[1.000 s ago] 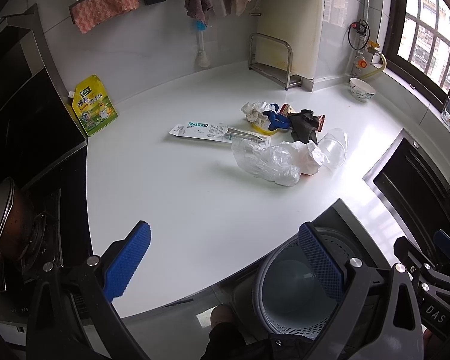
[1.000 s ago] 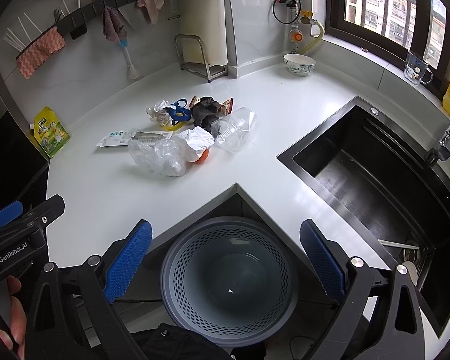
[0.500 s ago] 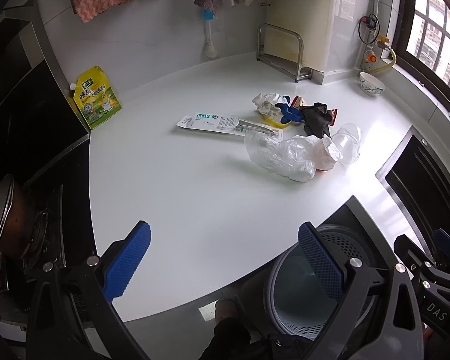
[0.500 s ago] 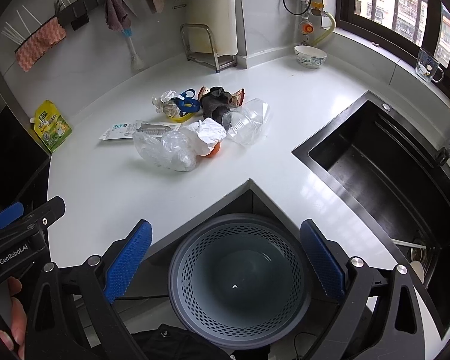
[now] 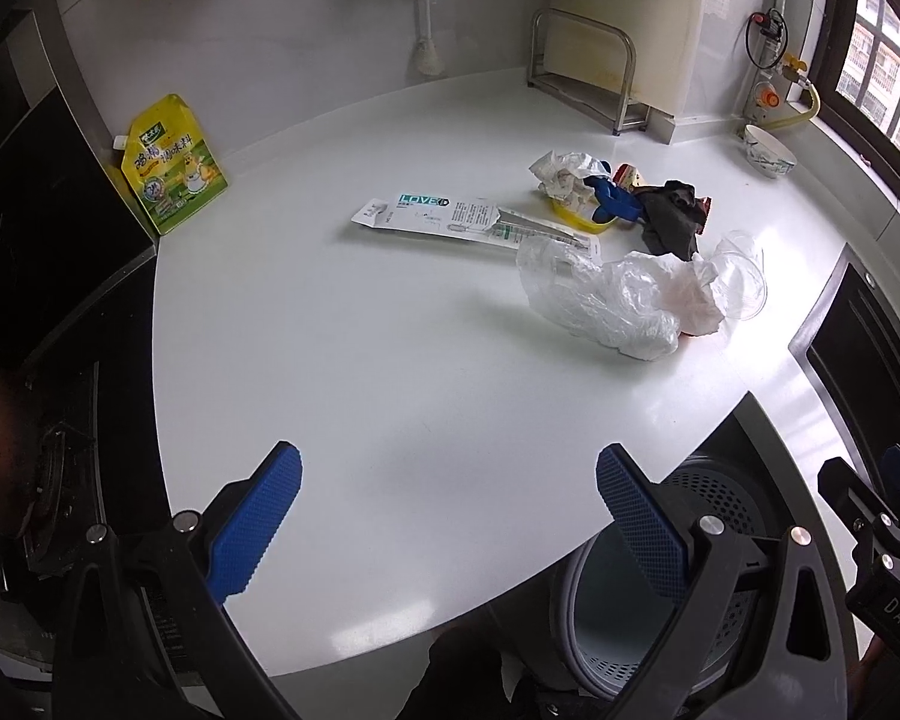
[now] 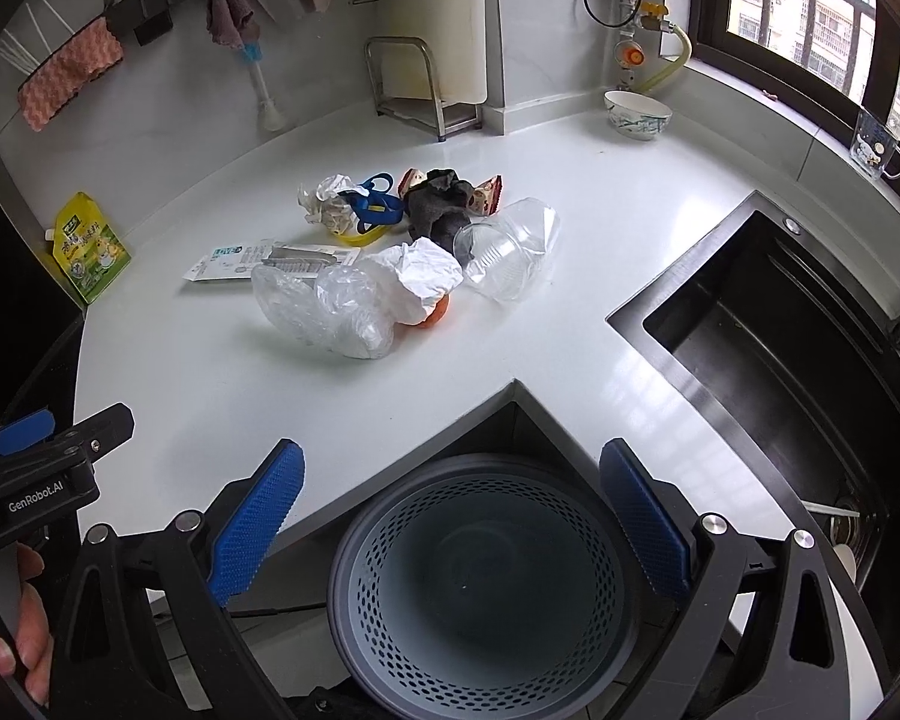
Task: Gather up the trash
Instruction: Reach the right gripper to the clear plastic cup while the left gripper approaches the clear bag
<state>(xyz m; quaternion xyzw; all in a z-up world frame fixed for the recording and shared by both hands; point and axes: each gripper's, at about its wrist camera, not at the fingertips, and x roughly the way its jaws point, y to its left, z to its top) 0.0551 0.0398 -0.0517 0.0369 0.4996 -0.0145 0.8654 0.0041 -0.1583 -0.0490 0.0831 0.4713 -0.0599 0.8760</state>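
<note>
Below and between the spread blue-padded fingers of the right gripper (image 6: 450, 519) sits the grey perforated plastic waste basket (image 6: 480, 588), tucked under the inner corner of the white countertop (image 6: 222, 396) and apparently empty, so the collecting looks not yet begun. Both tools stand wide apart and hold nothing; the left gripper (image 5: 450, 522) hovers over bare counter with the basket's rim showing under its right finger. Ahead of both, well beyond the fingertips, lies the trash in one loose cluster: a crumpled clear plastic bag (image 5: 594, 306) nearest, touching a wad of white crumpled paper (image 6: 420, 276) that partly covers something small and orange, too hidden to name. Just right of the paper a clear plastic cup (image 6: 510, 252) lies on its side. Farther off are a flat white toothbrush package (image 5: 450, 219), a dark crumpled cloth-like piece (image 6: 441, 213), blue-handled scissors (image 6: 372, 201) over a yellow item, and another crumpled paper wad (image 5: 561, 171). The sensible first pick is probably the bag, being closest to the left tool: the fingers should come down around a bunched ridge of film, not a flat skirt, and pinch firmly, since thin plastic will likely slip or drag the paper along. The cup would crush or roll if squeezed across its belly; its rim is the safer hold. Whether the scissors count as trash is doubtful.
</note>
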